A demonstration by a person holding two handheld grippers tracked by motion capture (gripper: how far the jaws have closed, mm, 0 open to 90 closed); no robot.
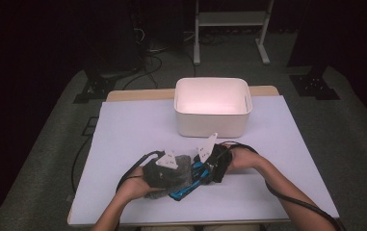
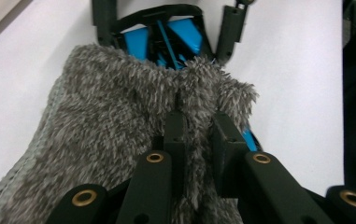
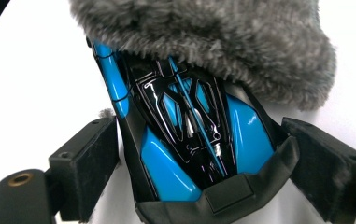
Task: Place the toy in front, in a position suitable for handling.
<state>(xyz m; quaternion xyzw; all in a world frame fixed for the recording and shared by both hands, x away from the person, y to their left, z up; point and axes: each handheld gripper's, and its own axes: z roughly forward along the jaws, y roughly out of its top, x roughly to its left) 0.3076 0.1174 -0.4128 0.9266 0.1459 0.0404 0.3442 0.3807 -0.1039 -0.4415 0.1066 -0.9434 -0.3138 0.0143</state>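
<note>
A grey fuzzy pouch lies on the white table near the front edge. A glossy blue and black toy car sticks partway out of its mouth. My left gripper is shut on the fuzzy pouch, pinching a fold of its pile at the opening beside the car. My right gripper is open. In the right gripper view its pads stand wide on either side of the car, apart from its sides, while the pouch covers the car's far end.
A white plastic bin stands behind the hands at the table's middle back. The white tabletop spreads to both sides. Black cables trail from both grippers. A white stand's legs rise on the floor beyond.
</note>
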